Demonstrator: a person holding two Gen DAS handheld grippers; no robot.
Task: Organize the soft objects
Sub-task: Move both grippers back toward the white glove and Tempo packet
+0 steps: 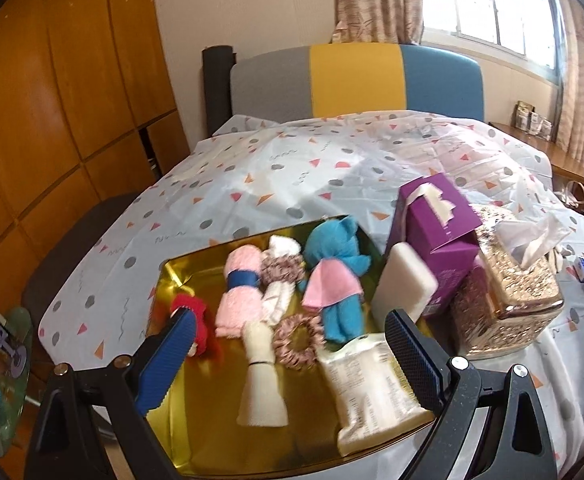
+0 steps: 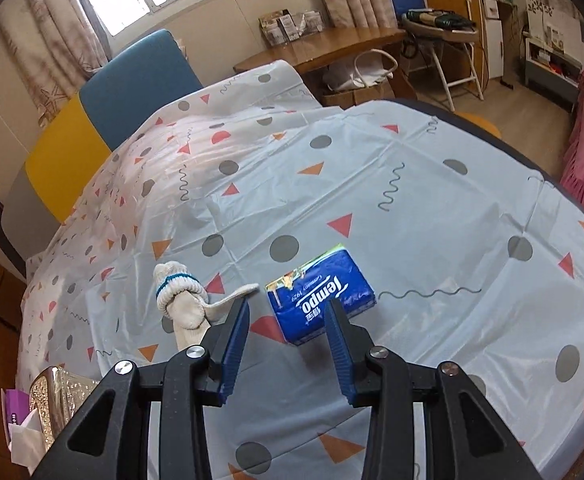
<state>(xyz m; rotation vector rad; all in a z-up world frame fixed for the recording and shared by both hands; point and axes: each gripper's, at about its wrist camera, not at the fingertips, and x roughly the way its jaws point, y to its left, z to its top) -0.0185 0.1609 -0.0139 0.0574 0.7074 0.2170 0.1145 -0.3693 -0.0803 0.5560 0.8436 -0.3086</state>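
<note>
In the left wrist view a gold tray [image 1: 196,396] holds a blue plush bear [image 1: 334,280], a pink rolled towel [image 1: 241,292], a red knitted toy [image 1: 196,324], a cream cloth [image 1: 261,376], two pink scrunchies [image 1: 297,342] and a white packet [image 1: 368,388]. My left gripper [image 1: 288,344] is open and empty above the tray. In the right wrist view a blue Tempo tissue pack [image 2: 321,294] and a white glove [image 2: 186,300] lie on the patterned tablecloth. My right gripper [image 2: 288,312] is open, just short of the pack.
A purple box [image 1: 436,232], a white sponge [image 1: 404,284] and a glittery tissue box [image 1: 508,280] stand right of the tray. A grey, yellow and blue headboard [image 1: 356,80] stands behind the table. A wooden desk [image 2: 332,50] and a folding chair [image 2: 440,28] are beyond.
</note>
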